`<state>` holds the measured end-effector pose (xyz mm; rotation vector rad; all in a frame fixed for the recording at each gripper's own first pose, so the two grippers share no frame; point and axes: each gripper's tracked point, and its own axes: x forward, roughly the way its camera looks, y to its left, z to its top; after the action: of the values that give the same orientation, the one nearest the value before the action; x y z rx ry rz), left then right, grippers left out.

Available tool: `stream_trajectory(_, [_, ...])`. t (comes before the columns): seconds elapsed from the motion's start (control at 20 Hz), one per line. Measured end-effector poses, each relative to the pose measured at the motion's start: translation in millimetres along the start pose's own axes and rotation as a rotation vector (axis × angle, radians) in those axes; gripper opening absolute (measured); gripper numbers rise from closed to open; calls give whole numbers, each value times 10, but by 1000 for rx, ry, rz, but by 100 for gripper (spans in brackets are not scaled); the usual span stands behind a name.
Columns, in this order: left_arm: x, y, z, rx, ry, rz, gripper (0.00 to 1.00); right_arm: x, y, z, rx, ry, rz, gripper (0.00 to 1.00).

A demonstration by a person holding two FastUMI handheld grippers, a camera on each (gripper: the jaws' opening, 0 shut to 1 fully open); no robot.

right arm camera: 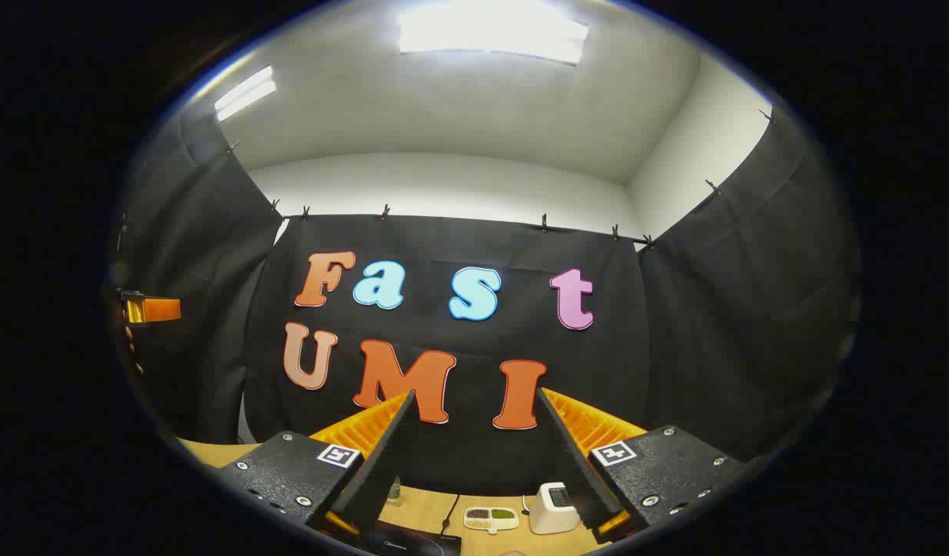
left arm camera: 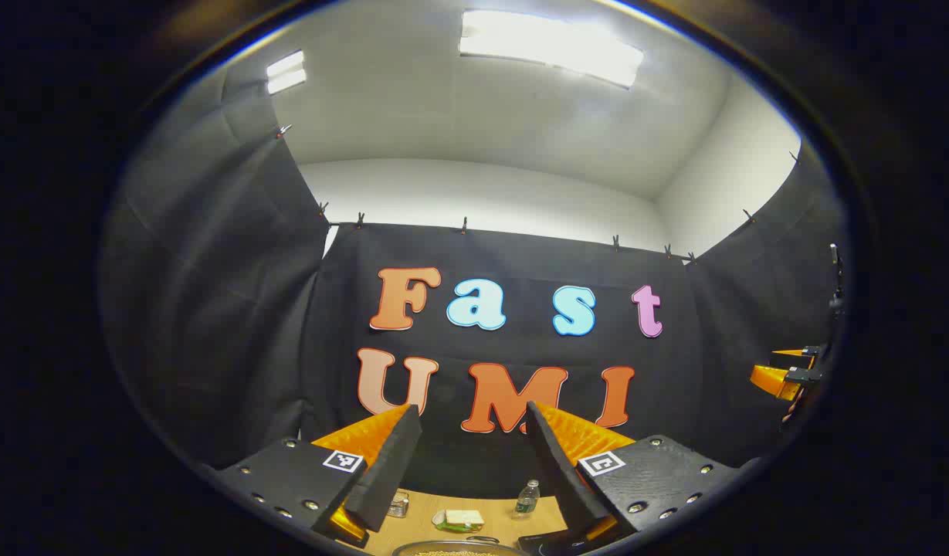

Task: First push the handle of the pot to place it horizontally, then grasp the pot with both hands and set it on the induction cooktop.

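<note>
Both fingers of the left gripper (left arm camera: 474,463) stand apart at the bottom of the left gripper view, nothing between them. Just below them, at the lower edge, a curved metal rim shows: the pot (left arm camera: 459,548), with something pale and grainy inside. Its handle is cut off, so the long axis cannot be told.

Pot lies low and straight ahead of the left gripper, beneath its line of sight. Right of the pot, a dark slab edge, probably the cooktop (left arm camera: 547,542). Right gripper view shows the same dark slab (right arm camera: 412,543) low and left of centre, a cord running off behind it.

Right gripper (right arm camera: 474,455) also spread wide, empty, held high and aimed at the back wall.

Judgement: left gripper sits nearer the pot; the push on the handle is not yet begun. Both must tip down before any contact.

Further out on the wooden table (left arm camera: 420,517): 1 small bottle (left arm camera: 527,498), a sandwich on a plate (left arm camera: 459,520), a divided dish of beans (right arm camera: 490,517), a white box-shaped appliance (right arm camera: 553,508).
</note>
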<state>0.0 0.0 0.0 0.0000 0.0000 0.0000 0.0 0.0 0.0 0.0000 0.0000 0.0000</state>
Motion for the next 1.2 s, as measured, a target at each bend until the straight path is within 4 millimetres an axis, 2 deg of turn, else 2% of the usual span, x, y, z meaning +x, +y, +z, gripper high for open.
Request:
stream_trajectory(0.05, [-24, 17, 13, -2, -9, 3, 83, -16, 20, -1, -3, -1, 5, 93])
stream_trajectory(0.25, [-78, 71, 95, -18, -67, 8, 85, -29, 73, -1, -20, -1, 18, 93])
stream_trajectory(0.35, [-83, 40, 85, -22, -77, -5, 83, -42, 86, 13, -20, -3, 20, 93])
stream_trajectory(0.5, [-78, 59, 53, -12, -76, 1, 85, -20, 77, 42, -9, -12, 20, 93])
stream_trajectory(0.75, [-128, -21, 14, -95, -75, -40, 86, -17, 135, -100, 26, 1, 47, 94])
stream_trajectory(0.85, [-138, 41, 16, -100, -80, -34, 86, 8, 104, -108, 15, -3, 39, 94])
stream_trajectory(1.05, [-147, -55, -110, -106, -50, -67, 85, 16, 152, -163, 28, 4, 52, 94])
stream_trajectory(1.2, [-75, -27, -243, -94, -15, -70, 83, 24, 165, -199, 27, 8, 59, 94])
